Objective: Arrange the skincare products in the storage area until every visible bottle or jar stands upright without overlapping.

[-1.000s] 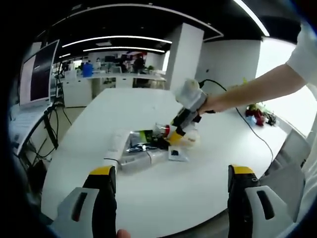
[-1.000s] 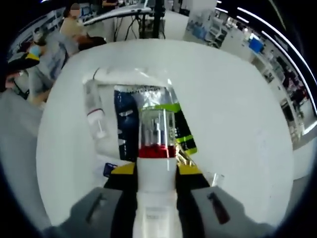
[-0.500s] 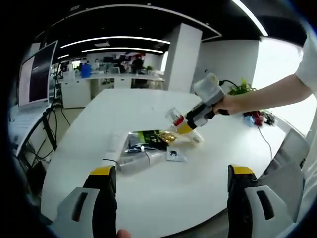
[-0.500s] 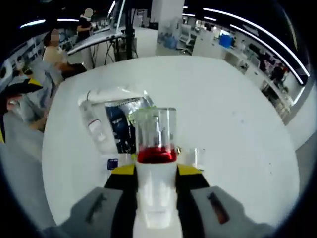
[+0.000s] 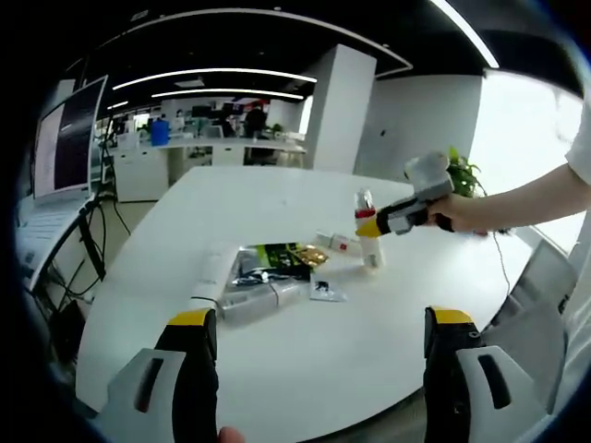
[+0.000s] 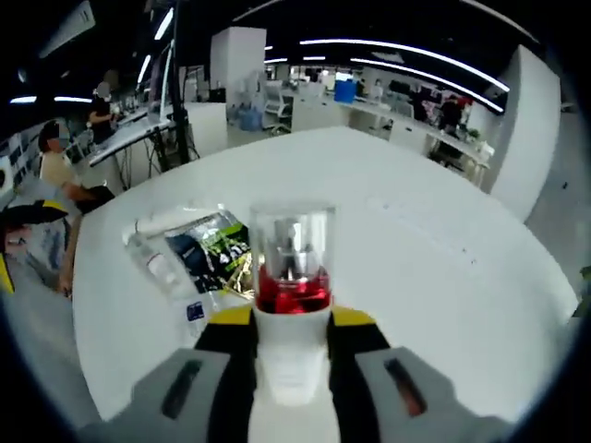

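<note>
My right gripper [image 6: 291, 325] is shut on a white pump bottle [image 6: 291, 355] with a red collar and a clear cap. In the left gripper view that bottle [image 5: 371, 242] stands upright at the right of the pile, its base at or just above the white table [image 5: 305, 369]; the right gripper [image 5: 399, 215] holds it from the right. A pile of sachets and tubes [image 5: 268, 269] lies flat mid-table, with a white tube [image 5: 214, 269] at its left edge. My left gripper [image 5: 319, 369] hangs open over the near table edge, holding nothing.
A small red-and-white box [image 5: 340, 243] lies by the bottle and a small sachet [image 5: 328, 290] in front of the pile. In the right gripper view the pile [image 6: 212, 251] and a clear tube [image 6: 150, 262] lie to the left. Desks, monitors and a seated person [image 6: 57, 175] surround the table.
The right gripper has lifted the bottle off the pile, carried it to the right and turned it from slanted to upright. My left gripper has stayed in place.
</note>
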Tool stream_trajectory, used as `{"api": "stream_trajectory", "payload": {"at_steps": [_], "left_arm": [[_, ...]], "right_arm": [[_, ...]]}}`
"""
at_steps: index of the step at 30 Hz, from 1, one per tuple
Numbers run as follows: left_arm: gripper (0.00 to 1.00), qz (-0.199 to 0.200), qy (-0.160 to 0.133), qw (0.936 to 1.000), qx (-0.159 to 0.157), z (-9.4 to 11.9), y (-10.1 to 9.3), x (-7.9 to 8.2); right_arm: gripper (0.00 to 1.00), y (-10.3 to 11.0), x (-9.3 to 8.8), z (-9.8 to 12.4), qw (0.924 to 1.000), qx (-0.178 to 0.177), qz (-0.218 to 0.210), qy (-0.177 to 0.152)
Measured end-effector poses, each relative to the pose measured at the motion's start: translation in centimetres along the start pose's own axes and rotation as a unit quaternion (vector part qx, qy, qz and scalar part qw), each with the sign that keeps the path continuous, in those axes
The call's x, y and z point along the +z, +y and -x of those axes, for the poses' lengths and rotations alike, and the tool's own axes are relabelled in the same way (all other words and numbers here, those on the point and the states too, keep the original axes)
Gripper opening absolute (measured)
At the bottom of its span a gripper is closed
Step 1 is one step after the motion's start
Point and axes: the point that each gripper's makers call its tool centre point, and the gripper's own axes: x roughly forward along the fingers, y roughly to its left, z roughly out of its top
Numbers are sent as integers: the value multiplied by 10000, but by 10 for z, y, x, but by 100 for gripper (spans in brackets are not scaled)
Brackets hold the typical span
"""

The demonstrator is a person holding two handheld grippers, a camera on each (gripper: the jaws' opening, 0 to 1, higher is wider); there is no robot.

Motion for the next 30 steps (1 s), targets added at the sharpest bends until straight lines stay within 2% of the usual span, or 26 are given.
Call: {"api": "stream_trajectory", "payload": {"at_steps": [4,8,12,14,19,30], "left_arm": [[91,-17,15,10000,-10,0,-2,0],[91,-48,40,10000,-21,0,-4,0],[91,-64,50,10000,-19,0,-4,0],[91,-65,57,10000,-16,0,-5,0],[90,-90,70,9999,-27,-1,-6,0],[90,-149,99,9998,-39,-1,-7,-1]], "right_arm": [[28,-10,-8,12,9988,-402,-261,-134],[28,-21,-16,25,9908,-890,-906,-474],[28,-24,-23,37,9866,-1225,-890,-607],[28,-25,-27,41,9826,-1360,-1072,-675],[28,-27,-36,51,9769,-1726,-1106,-603],[28,-47,-47,65,9510,-2533,-1643,-661]]}}
